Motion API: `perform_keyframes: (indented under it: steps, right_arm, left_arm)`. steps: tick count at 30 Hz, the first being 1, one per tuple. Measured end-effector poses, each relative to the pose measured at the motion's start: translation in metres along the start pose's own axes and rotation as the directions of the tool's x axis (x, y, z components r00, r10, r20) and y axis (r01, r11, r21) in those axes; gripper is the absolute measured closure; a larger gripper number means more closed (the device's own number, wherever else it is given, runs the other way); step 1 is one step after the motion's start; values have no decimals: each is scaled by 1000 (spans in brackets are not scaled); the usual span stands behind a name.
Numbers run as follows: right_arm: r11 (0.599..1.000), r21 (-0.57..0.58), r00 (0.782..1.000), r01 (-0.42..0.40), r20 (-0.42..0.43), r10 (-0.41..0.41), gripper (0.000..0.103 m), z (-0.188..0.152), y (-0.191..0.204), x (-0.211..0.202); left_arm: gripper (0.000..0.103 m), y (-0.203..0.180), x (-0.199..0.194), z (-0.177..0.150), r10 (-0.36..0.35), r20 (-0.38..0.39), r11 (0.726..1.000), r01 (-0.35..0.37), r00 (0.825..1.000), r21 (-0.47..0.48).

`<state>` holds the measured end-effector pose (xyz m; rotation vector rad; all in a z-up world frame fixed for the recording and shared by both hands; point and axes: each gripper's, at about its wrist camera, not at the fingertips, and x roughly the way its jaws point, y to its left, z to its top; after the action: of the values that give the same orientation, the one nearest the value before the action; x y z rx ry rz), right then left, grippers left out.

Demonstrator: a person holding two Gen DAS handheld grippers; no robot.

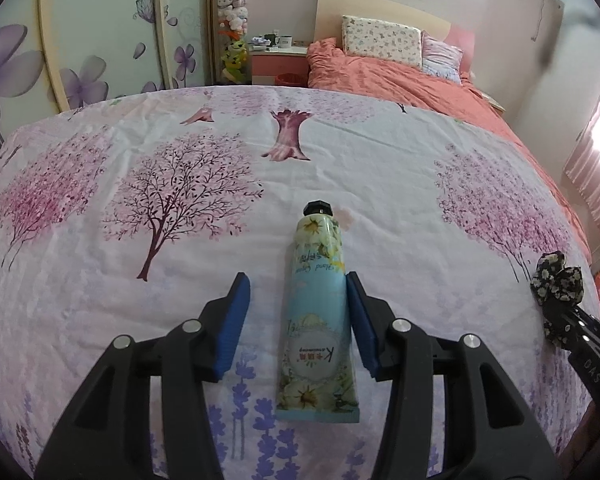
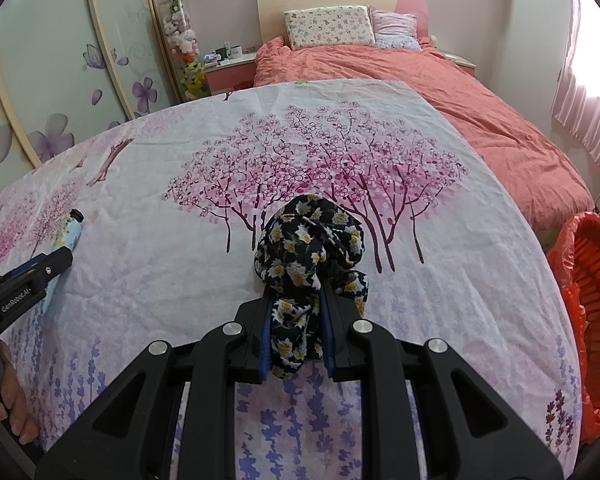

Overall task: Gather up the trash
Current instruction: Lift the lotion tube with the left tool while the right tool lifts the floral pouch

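Note:
A hand cream tube [image 1: 318, 312] with a black cap and a floral blue print lies on the flowered sheet [image 1: 140, 320], cap pointing away. My left gripper [image 1: 297, 280] is open around it: the right pad touches the tube's side and a gap shows at the left pad. My right gripper [image 2: 296, 294] is shut on a black scrunchie with white daisies [image 2: 312, 248], which bunches up above the fingertips. In the right wrist view the tube [image 2: 70, 232] and the left gripper [image 2: 60, 258] sit at the far left. The scrunchie [image 1: 556, 280] shows at the left wrist view's right edge.
A red basket lined with an orange bag [image 2: 596, 280] stands off the sheet's right edge. Beyond the sheet lies a coral duvet [image 2: 480, 100] with pillows [image 2: 328, 26]. A nightstand [image 2: 228, 70] with cups and a wardrobe [image 2: 60, 80] stand at the left. A hand [image 2: 12, 400] holds the left gripper.

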<state>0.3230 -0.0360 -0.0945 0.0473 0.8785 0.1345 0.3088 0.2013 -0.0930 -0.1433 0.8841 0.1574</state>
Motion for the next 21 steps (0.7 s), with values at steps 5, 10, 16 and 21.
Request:
perform_keyframes:
  steps: [5, 10, 16, 21]
  right_arm:
    - [1000, 19, 1000, -25, 1, 25, 84, 0, -2, -1]
    - [998, 34, 999, -49, 3, 49, 83, -1, -6, -1]
    - [996, 49, 997, -73, 5, 73, 83, -1, -12, -1]
    - [995, 52, 997, -82, 10, 82, 86, -1, -12, -2]
  left_arm:
    - [55, -9, 4, 4, 35, -6, 999, -35, 999, 38]
    - [55, -12, 7, 7, 42, -8, 998, -41, 999, 40]
    - [53, -11, 6, 7, 14, -5, 999, -14, 1000, 33]
    - [74, -13, 5, 8, 0, 1, 999, 0, 1000, 41]
